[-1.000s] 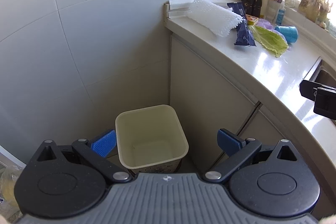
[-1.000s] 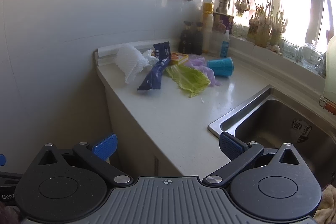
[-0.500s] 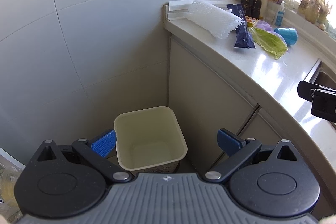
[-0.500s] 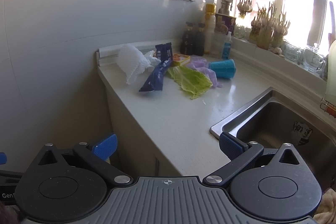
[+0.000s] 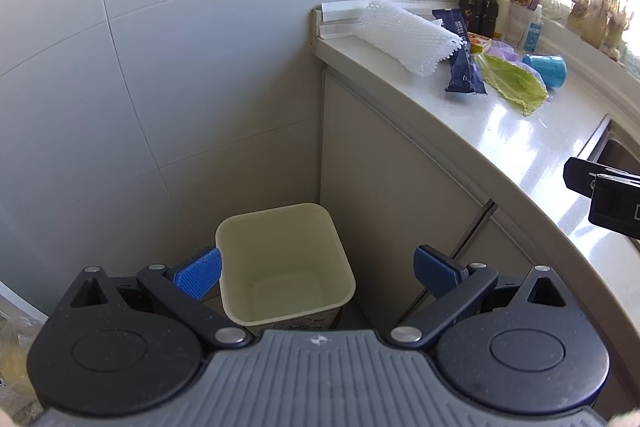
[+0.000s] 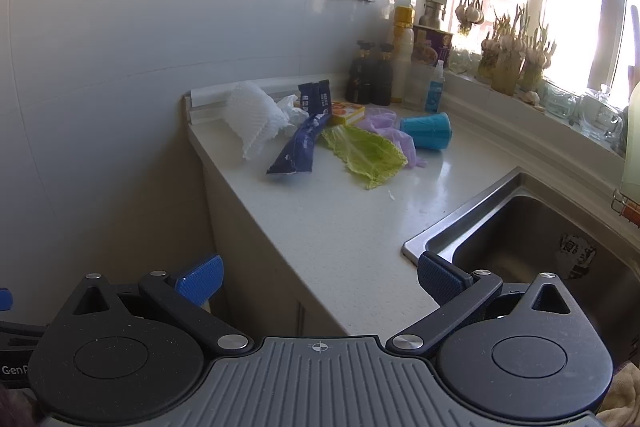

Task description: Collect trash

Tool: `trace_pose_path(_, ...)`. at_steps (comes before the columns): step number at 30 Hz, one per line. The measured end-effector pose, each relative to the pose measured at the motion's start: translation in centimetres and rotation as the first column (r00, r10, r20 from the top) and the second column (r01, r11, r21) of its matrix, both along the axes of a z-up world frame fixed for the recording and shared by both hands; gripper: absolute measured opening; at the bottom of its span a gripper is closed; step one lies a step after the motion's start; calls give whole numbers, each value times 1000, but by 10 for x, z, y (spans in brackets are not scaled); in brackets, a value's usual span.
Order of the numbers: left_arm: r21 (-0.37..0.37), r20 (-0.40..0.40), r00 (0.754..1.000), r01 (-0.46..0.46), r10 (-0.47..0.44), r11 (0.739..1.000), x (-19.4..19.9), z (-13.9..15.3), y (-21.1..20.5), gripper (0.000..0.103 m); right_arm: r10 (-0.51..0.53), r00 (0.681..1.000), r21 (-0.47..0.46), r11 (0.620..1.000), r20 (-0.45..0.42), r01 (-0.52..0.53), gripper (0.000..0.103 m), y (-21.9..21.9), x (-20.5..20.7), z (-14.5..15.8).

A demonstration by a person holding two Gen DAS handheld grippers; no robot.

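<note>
The fingers (image 5: 198, 273) of the left gripper (image 5: 316, 269) stand wide apart with nothing between them, above the cream bin (image 5: 284, 267) on the floor beside the cabinet. The right gripper (image 6: 318, 277) is likewise spread and holds nothing, near the worktop (image 6: 320, 219) edge. The trash lies at the worktop's far corner, well apart from the bin: white foam net (image 6: 250, 117), dark blue wrapper (image 6: 298, 147) just beside it, green leaf (image 6: 366, 153), purple bag (image 6: 390, 131), and a blue cup (image 6: 426, 130) on its side. The sink (image 6: 532, 227) is at the right.
</note>
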State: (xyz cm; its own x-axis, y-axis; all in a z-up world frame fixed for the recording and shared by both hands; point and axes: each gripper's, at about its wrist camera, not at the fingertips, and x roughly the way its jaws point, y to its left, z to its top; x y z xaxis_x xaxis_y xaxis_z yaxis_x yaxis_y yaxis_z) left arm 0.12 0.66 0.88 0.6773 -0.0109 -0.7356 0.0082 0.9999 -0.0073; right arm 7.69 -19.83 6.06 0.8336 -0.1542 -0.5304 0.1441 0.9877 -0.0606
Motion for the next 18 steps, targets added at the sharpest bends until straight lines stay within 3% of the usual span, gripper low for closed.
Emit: trace_pose_path(18,-3,1,1000,1,-1,1000,-1,2,-2,102,4,1000,-2,1000,-3,-4,103,0,0,-1)
